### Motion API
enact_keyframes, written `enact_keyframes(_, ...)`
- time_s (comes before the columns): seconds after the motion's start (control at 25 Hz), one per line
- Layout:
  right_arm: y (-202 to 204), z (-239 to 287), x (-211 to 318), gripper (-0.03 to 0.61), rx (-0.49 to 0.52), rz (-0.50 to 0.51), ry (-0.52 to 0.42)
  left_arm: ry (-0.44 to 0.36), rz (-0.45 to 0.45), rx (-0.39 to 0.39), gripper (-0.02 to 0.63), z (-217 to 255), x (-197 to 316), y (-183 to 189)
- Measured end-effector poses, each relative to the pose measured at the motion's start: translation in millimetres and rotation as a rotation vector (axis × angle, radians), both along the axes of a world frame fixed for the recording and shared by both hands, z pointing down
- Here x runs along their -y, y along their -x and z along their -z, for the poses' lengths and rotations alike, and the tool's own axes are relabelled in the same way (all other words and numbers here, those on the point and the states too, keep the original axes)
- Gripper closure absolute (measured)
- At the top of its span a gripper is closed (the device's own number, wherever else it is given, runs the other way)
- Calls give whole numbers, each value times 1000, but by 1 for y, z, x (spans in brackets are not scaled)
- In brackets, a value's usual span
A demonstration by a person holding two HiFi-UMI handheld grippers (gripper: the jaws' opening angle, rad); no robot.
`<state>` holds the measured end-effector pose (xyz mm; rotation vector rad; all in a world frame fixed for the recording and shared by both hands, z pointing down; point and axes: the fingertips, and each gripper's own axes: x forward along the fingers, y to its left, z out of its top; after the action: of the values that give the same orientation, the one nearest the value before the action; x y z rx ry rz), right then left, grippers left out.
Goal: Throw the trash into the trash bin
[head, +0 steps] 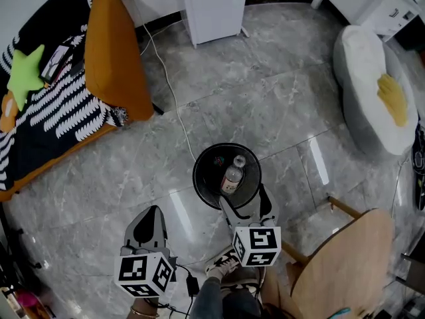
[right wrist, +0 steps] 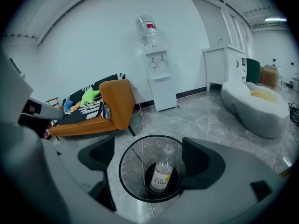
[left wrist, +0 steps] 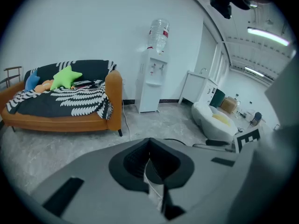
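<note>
A black mesh trash bin [head: 210,171] stands on the grey marble floor. A clear plastic bottle [head: 232,176] with a white label stands inside it, tilted a little. My right gripper [head: 244,202] hangs over the bin's near rim with its jaws spread wide and nothing between them. In the right gripper view the bin [right wrist: 135,171] and the bottle [right wrist: 161,177] show below the gap between the dark fingers [right wrist: 201,162]. My left gripper [head: 153,212] is to the left of the bin, over bare floor. Its jaws meet at the tip [left wrist: 149,168] and hold nothing.
An orange sofa [head: 113,52] with a black-and-white throw and a green star cushion [head: 24,73] is at the back left. A white water dispenser [head: 214,8] stands at the back wall, and a cable [head: 174,105] runs toward the bin. A white beanbag [head: 372,92] and a wooden chair [head: 348,264] are at the right.
</note>
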<state>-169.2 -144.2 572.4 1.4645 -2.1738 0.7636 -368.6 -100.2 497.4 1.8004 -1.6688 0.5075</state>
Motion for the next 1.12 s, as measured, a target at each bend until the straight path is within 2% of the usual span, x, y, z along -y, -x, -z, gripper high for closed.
enact_keyframes(0.44,-32,18,-6,144,-9,-53,-19,-4,-54,-4,621,7,8,-32)
enact_keyframes(0.64,-68,45,-16,155,-23,-115,-43,-22,-115,-13,621,23,13,-62)
enact_keyframes(0.88,-133,81,-42,161,-38,-250,-75,-44,-213,-40,621,43,16,-119)
enact_keyframes(1.12,-220,120,-85,163,-59,-443,-94,-56,-382,-72,621,68,10,-207)
